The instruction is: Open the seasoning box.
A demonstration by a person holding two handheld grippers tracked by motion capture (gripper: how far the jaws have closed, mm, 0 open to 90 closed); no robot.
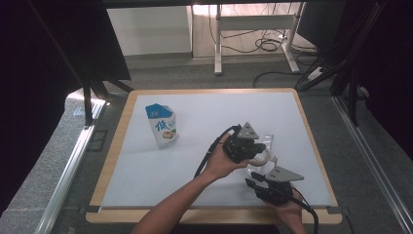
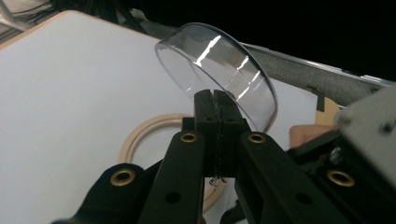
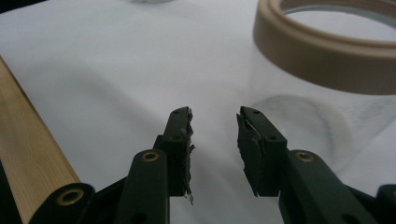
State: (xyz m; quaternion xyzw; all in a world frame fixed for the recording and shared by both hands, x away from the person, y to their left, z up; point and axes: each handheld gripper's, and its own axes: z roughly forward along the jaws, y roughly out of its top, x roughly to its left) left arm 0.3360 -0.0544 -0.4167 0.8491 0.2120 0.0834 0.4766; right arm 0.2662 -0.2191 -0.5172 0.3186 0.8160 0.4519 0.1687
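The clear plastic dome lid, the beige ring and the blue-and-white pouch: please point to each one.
Clear plastic dome lid [image 2: 219,70], left gripper view: on its curved wall.
Beige ring [image 3: 322,56], right gripper view: on its outer side.
Blue-and-white pouch [image 1: 164,126], high view: on its printed front.

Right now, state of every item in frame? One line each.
clear lid: lifted off, tilted, its rim pinched by the left gripper.
left gripper: shut on the lid's edge.
right gripper: jaws apart, nothing between them, low over the table.
jar: beige-rimmed, open, lid off, beside the right gripper.
blue and white pouch: upright, sealed as far as can be seen, untouched at the far left.
table: white mat on top.
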